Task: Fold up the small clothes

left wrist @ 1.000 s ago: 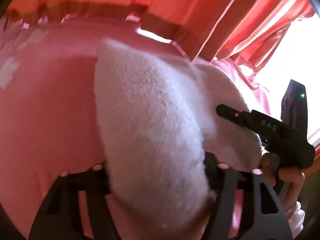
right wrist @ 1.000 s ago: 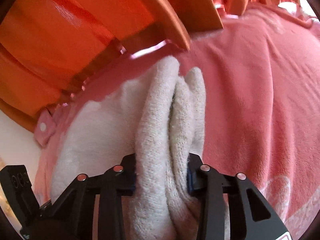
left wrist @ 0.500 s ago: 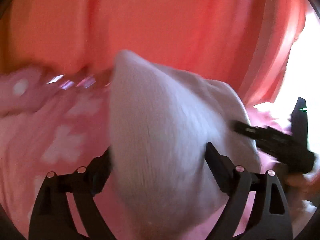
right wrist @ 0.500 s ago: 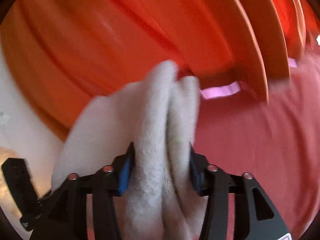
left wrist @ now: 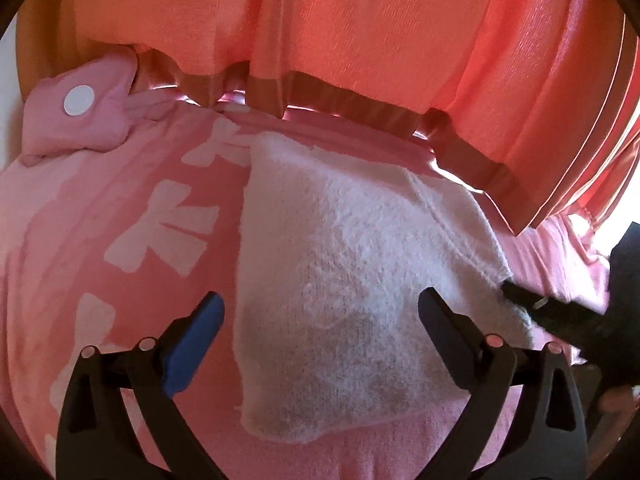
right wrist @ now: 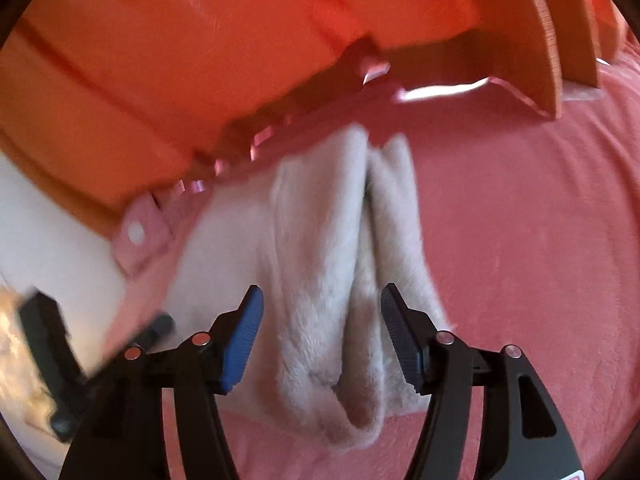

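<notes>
Lying across the middle of the left wrist frame, the white fleece garment (left wrist: 344, 280) rests folded on the pink blanket (left wrist: 120, 216) — your left gripper (left wrist: 320, 320) stands wide around its near part, blue pad at lower left, black finger at lower right, neither touching the cloth. In the right wrist frame the same garment (right wrist: 344, 280) shows as two upright folds running from centre to bottom, set between the fingers of your right gripper (right wrist: 322, 320); these too are spread apart with a gap on each side. Your right gripper's body also shows at the right edge of the left view, just beside the garment's corner. Orange curtains (left wrist: 360, 32) fill the top of both frames. No writing can be read — a red-edged label at the lower right of the right wrist frame is cut off.
</notes>
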`<control>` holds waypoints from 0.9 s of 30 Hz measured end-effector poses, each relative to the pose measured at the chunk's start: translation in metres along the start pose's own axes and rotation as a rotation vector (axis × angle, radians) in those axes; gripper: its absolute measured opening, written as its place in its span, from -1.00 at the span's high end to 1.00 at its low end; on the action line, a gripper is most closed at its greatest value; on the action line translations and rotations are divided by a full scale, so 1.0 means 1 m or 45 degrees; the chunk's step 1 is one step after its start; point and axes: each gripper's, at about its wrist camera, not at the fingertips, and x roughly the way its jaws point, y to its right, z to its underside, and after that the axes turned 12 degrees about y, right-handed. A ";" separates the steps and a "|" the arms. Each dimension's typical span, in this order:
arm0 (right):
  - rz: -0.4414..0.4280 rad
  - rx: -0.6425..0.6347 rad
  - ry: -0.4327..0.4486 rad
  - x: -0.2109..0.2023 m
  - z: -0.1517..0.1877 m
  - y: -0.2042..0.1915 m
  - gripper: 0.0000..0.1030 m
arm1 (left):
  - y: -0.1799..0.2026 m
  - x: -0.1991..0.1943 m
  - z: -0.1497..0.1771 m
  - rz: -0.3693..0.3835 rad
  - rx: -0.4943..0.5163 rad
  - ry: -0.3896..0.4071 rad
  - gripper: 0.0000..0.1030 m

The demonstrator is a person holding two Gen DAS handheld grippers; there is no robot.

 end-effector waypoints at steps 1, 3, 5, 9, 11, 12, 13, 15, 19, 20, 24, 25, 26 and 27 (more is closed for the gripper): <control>0.027 -0.063 -0.012 0.008 0.005 -0.006 0.17 | 0.000 0.002 0.001 -0.011 -0.002 -0.001 -0.85; 0.042 -0.159 0.057 0.001 0.002 -0.016 0.65 | 0.001 0.002 0.002 -0.013 -0.003 -0.002 -0.85; 0.004 -0.200 0.189 -0.024 -0.009 -0.028 0.68 | 0.003 0.000 0.003 -0.016 0.019 0.002 -0.85; 0.106 -0.214 0.156 -0.018 -0.015 -0.017 0.66 | 0.007 0.002 0.006 -0.051 0.083 0.009 -0.88; 0.109 -0.123 -0.034 0.018 -0.003 0.005 0.62 | 0.005 0.010 0.011 -0.088 0.093 -0.030 -0.88; 0.094 -0.099 -0.011 0.014 -0.005 0.007 0.60 | 0.005 0.011 0.012 -0.085 0.090 -0.042 -0.88; 0.081 -0.091 -0.008 0.008 -0.010 0.005 0.58 | 0.004 0.012 0.013 -0.084 0.082 -0.050 -0.88; 0.048 -0.066 0.081 -0.010 -0.020 -0.001 0.41 | 0.002 0.009 0.011 -0.070 0.061 -0.045 -0.88; 0.125 -0.053 0.144 -0.011 -0.023 0.003 -0.39 | -0.006 0.015 0.010 -0.037 -0.012 -0.078 -0.90; 0.132 -0.038 0.066 0.002 -0.020 0.008 -0.39 | -0.009 0.020 0.012 -0.026 -0.030 -0.106 -0.90; 0.037 0.095 -0.068 0.030 -0.004 0.024 -0.47 | -0.016 0.037 0.018 0.057 -0.123 -0.178 -0.91; 0.019 0.111 -0.067 0.034 -0.004 0.025 -0.45 | -0.018 0.041 0.019 0.084 -0.152 -0.190 -0.91; -0.010 0.112 -0.060 0.034 -0.004 0.024 -0.17 | -0.020 0.045 0.019 0.116 -0.183 -0.199 -0.91; -0.045 0.093 -0.033 0.034 -0.009 0.020 0.14 | -0.021 0.049 0.019 0.165 -0.221 -0.200 -0.84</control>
